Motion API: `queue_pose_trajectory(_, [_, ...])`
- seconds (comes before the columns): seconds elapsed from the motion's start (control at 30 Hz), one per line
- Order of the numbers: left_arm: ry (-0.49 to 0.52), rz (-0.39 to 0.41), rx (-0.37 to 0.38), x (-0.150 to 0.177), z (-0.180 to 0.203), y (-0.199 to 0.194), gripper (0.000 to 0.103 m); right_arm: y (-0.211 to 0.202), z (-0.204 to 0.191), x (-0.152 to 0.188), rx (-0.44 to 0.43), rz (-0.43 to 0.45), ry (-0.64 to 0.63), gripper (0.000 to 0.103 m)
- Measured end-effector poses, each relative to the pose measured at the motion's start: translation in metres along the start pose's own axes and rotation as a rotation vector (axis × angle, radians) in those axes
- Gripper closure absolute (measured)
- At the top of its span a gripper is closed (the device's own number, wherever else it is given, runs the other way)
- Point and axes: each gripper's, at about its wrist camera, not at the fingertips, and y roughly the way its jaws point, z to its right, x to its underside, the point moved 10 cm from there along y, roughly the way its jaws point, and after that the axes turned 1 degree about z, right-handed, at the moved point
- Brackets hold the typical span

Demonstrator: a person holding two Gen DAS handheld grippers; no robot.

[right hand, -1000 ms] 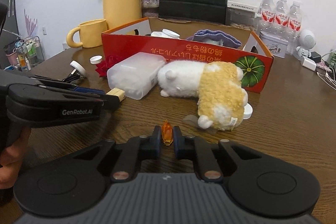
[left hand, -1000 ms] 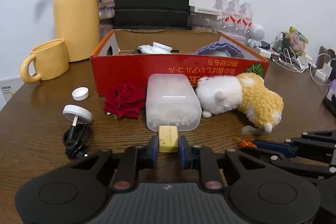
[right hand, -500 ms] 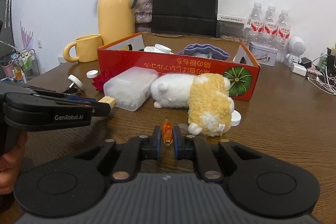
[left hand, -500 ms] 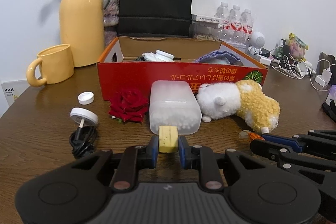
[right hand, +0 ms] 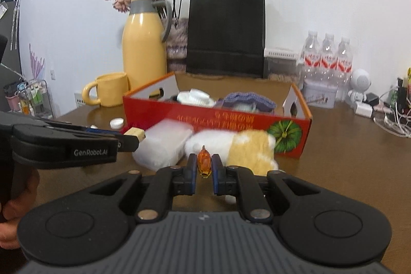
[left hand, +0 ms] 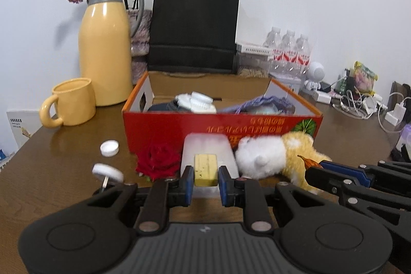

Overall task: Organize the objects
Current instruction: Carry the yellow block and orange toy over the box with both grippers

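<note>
Nearest, the left hand-held gripper (left hand: 205, 180) is clamped on a small yellow block (left hand: 205, 169), stiff and light. The right hand-held gripper (right hand: 204, 171) pinches a tiny orange trinket (right hand: 204, 161), probably fragile. Both hang above the table (right hand: 346, 158), near the red box (left hand: 221, 127).

1. Plush toy (left hand: 272, 156): blurred; rear part hidden behind the right gripper (left hand: 312, 166).
2. Box lettering (right hand: 226, 118): unreadable.
3. Black cable under the white plug (left hand: 108, 172): hidden by the left gripper (left hand: 205, 182).
</note>
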Motion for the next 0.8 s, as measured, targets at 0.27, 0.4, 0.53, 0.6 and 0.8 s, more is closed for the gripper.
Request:
queue_pose_trajectory(0.27, [-0.014,0.044,0.004,-0.032,0.011,0.004,0.084,0.007,0.016,-0.034,0.021,0.061,0.005,0.091])
queue_pose_trajectory(0.4, [-0.015,0.071,-0.004,-0.051,0.015,0.009,0.084,0.017,0.023,-0.049,0.026,0.084,0.008,0.091])
queue_pose_trajectory(0.53, [-0.019,0.084,-0.016,-0.068,0.018,0.02,0.084,0.029,0.031,-0.062,0.03,0.098,0.003,0.091])
queue_pose_trajectory(0.6, [-0.017,0.089,-0.021,-0.076,0.018,0.028,0.084,0.037,0.035,-0.067,0.033,0.101,0.0,0.091])
queue_pose_trajectory(0.8, [-0.02,0.084,-0.026,-0.093,0.02,0.057,0.084,0.062,0.05,-0.078,0.034,0.107,0.014,0.091])
